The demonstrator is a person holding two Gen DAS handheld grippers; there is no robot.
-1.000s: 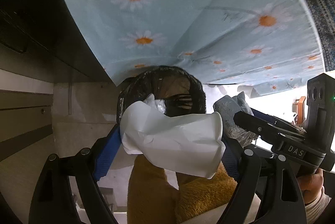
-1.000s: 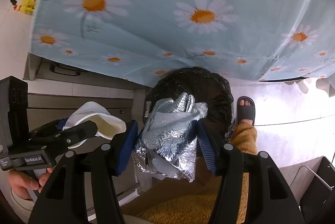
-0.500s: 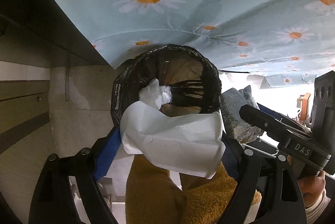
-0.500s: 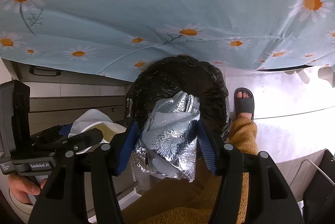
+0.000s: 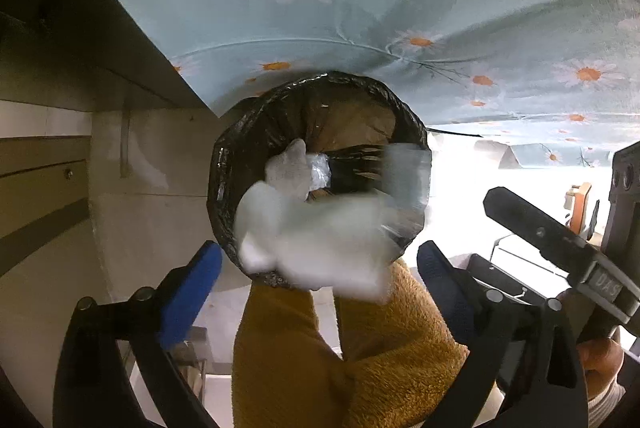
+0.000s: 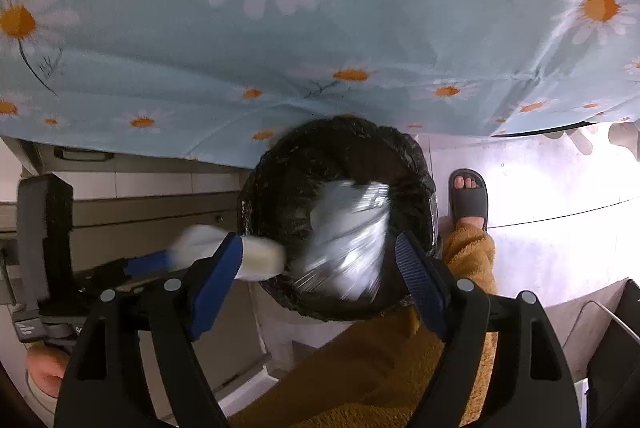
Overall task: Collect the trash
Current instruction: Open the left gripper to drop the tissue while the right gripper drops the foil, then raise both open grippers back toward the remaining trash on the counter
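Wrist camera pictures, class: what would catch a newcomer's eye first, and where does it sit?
The blurred white paper wad hangs loose between the open left gripper, over the round black-lined trash bin. The crinkled silver foil wrapper blurs between the open right gripper. Behind hangs the pale blue daisy-print tablecloth.

Daisy-print blue tablecloth [image 6: 400,40] overhanging pale, brightly lit floor [image 6: 560,236]; dark cabinet [image 5: 44,180] alongside.

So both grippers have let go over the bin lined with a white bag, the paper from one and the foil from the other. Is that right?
Not quite: the bin liner is black, not white, as the left wrist view shows. The rest holds: the left gripper and right gripper have just been opening, and the white paper and foil blur free above the bin.
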